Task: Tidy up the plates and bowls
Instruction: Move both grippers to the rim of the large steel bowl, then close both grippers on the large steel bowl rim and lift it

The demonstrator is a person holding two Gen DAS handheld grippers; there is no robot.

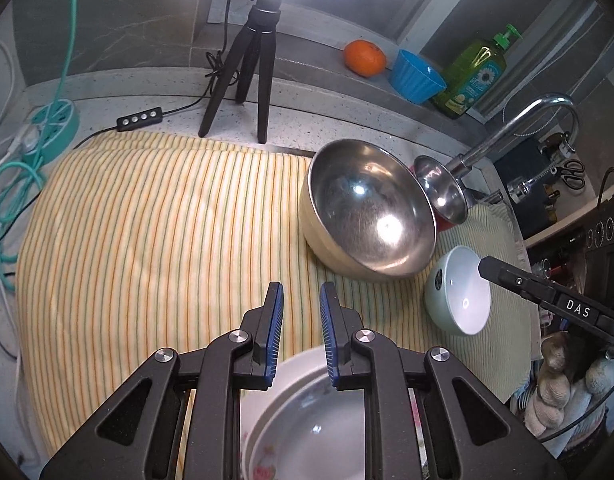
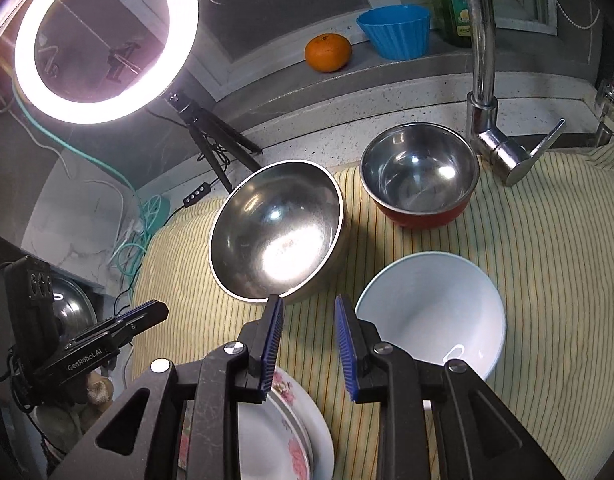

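Between grasps: your left tongs [image 1: 301,300] and right tongs [image 2: 309,314] empty, slightly parted. Next: seat white bowl [image 2: 431,312] inside steel bowl [image 2: 277,230].

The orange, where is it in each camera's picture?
Left wrist view: the orange sits top, right of centre, on the ledge.
Right wrist view: the orange sits top centre, on the same ledge.
Shared landmark: the blue cup, just right of it.
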